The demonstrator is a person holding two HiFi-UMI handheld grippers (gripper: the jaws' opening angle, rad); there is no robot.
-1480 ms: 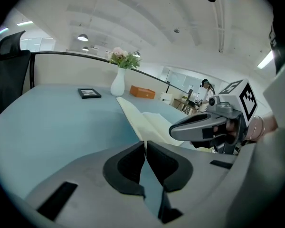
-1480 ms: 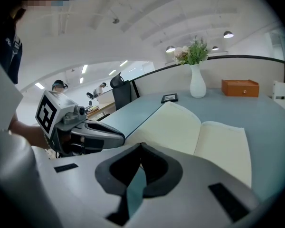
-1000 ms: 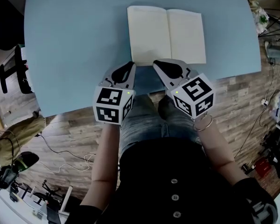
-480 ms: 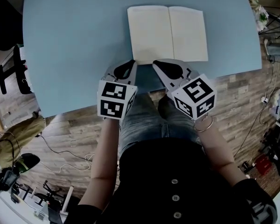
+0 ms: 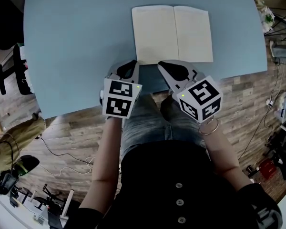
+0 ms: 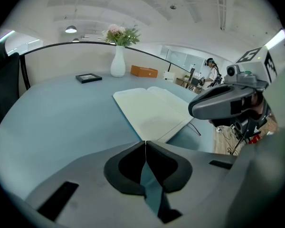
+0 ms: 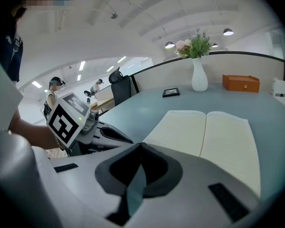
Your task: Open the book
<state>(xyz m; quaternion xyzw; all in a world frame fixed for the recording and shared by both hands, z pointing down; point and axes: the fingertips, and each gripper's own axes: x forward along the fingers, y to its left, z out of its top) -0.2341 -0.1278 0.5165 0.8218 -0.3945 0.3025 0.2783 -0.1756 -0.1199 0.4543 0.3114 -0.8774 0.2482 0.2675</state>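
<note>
The book (image 5: 172,34) lies open and flat on the light blue table (image 5: 76,42), showing two blank cream pages. It also appears in the left gripper view as the book (image 6: 149,110) and in the right gripper view as the book (image 7: 204,137). My left gripper (image 5: 136,63) hovers just short of the book's near left corner, jaws shut with nothing between them. My right gripper (image 5: 158,64) sits beside it at the book's near edge, also shut and empty. In their own views the left gripper (image 6: 145,141) and right gripper (image 7: 141,144) show tips touching.
At the table's far side stand a white vase with flowers (image 6: 118,61), a small dark frame (image 6: 89,77) and an orange box (image 6: 144,71). The table's near edge runs just under both grippers. A black chair (image 5: 9,73) stands at the left; cables lie on the wood floor.
My left gripper has rolled a little and shifted slightly right, its marker cube now facing differently. The right gripper and the book have stayed in place.
</note>
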